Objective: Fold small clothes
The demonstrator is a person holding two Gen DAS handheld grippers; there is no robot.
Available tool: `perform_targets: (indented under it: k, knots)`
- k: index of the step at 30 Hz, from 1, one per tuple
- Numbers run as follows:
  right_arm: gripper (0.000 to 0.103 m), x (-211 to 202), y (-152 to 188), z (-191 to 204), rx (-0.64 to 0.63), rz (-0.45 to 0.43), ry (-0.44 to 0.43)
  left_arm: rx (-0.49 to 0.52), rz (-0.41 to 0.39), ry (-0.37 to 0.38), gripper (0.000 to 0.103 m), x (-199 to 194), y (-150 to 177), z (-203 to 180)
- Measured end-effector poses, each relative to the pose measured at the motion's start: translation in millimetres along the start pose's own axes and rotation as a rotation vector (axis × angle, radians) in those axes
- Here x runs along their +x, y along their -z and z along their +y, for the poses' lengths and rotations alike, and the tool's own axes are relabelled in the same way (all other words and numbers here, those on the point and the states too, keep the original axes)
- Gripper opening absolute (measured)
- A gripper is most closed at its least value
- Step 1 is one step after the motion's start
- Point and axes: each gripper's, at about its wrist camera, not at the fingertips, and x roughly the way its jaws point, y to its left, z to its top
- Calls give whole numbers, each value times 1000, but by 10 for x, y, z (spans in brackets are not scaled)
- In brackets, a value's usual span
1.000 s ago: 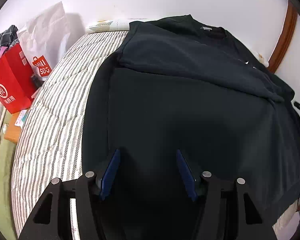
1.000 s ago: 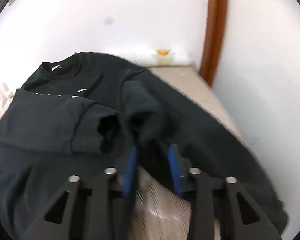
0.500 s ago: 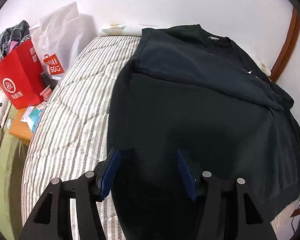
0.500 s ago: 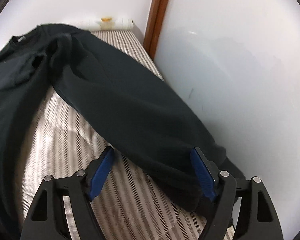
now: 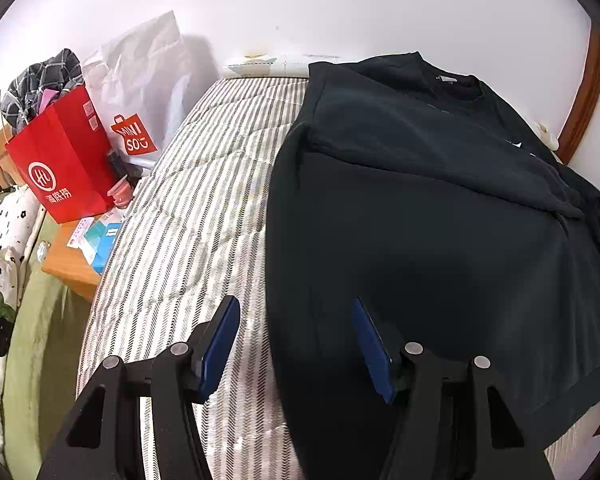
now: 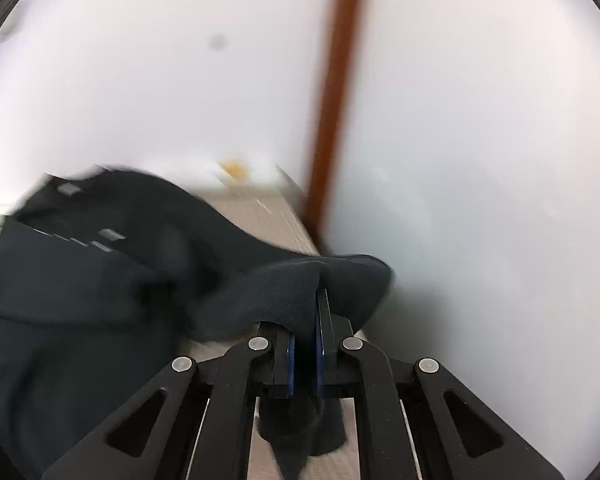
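Far left of the striped mattress [image 5: 188, 216], I've got a red paper bag [image 5: 66, 160] on a wooden side table [image 5: 66, 264], with a white shopping bag [image 5: 144, 88] just behind it against the wall. Moving onto the mattress: its left half lies bare. My left gripper [image 5: 294, 340] hangs above it with its jaws about half apart and nothing between the pads; the dark sweatshirt's left edge runs right under the gap. The dark sweatshirt [image 5: 440, 240] covers the right half of the mattress, spread flat, collar at the far end by the wall, one sleeve folded across the chest. Over on the mattress's right edge, the picture is smeared with motion, but I can see my right gripper [image 6: 304, 320] clamped tight on the sweatshirt's other sleeve [image 6: 300, 284], the cloth bunched over the fingertips and a tail of it hanging below the jaws, lifted off the mattress. Behind it, a brown wooden trim [image 6: 336, 92] runs up the white wall.
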Motion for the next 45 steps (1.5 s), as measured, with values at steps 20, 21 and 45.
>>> perform_targets:
  k: [20, 21, 45]
  knots:
    - [12, 273, -321, 4121, -358, 53, -301, -25, -25, 112, 59, 50, 15, 371]
    - [15, 380, -264, 4161, -359, 98, -305, -15, -25, 107, 59, 46, 6, 350]
    - [90, -325, 34, 1595, -92, 99, -417, 324, -58, 240, 62, 7, -663, -1720]
